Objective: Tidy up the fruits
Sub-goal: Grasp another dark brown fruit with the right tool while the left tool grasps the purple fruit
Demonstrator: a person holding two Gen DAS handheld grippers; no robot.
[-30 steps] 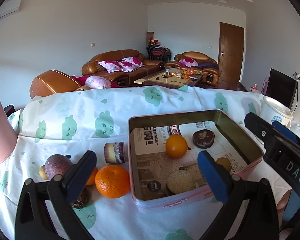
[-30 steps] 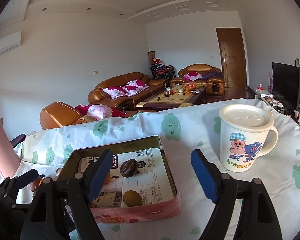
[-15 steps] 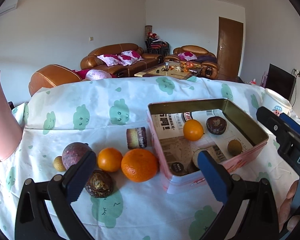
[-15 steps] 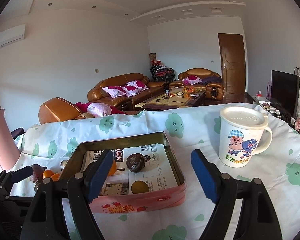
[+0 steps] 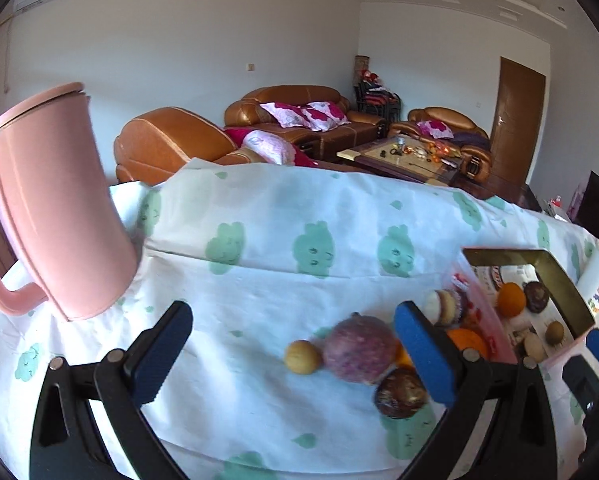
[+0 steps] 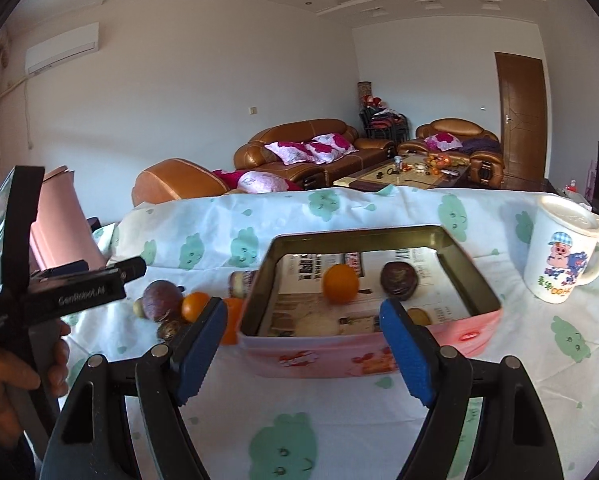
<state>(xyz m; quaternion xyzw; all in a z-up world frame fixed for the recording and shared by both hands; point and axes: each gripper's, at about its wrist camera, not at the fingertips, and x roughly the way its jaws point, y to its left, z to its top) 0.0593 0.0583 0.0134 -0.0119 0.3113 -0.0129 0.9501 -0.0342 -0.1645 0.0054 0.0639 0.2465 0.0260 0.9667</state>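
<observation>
A pink tin box (image 6: 371,356) (image 5: 567,280) stands on the clothed table, holding an orange (image 6: 340,283), a dark brown fruit (image 6: 398,279) and other small fruits. Left of it lie loose fruits: a purple passion fruit (image 5: 357,350) (image 6: 161,295), a small yellow fruit (image 5: 302,357), a dark wrinkled fruit (image 5: 399,396), oranges (image 6: 195,306) and a small cake (image 5: 439,306). My left gripper (image 5: 295,354) is open and empty above the cloth, just left of the loose fruits. My right gripper (image 6: 303,350) is open and empty in front of the tin.
A pink lidded jug (image 5: 47,216) stands at the table's left. A white cartoon mug with a lid (image 6: 563,250) stands right of the tin. The left gripper's body and the hand holding it (image 6: 31,312) show at the left of the right wrist view.
My left gripper has swung left, away from the tin, so the pink jug fills its left side. My right gripper has drawn closer to the tin and turned slightly left.
</observation>
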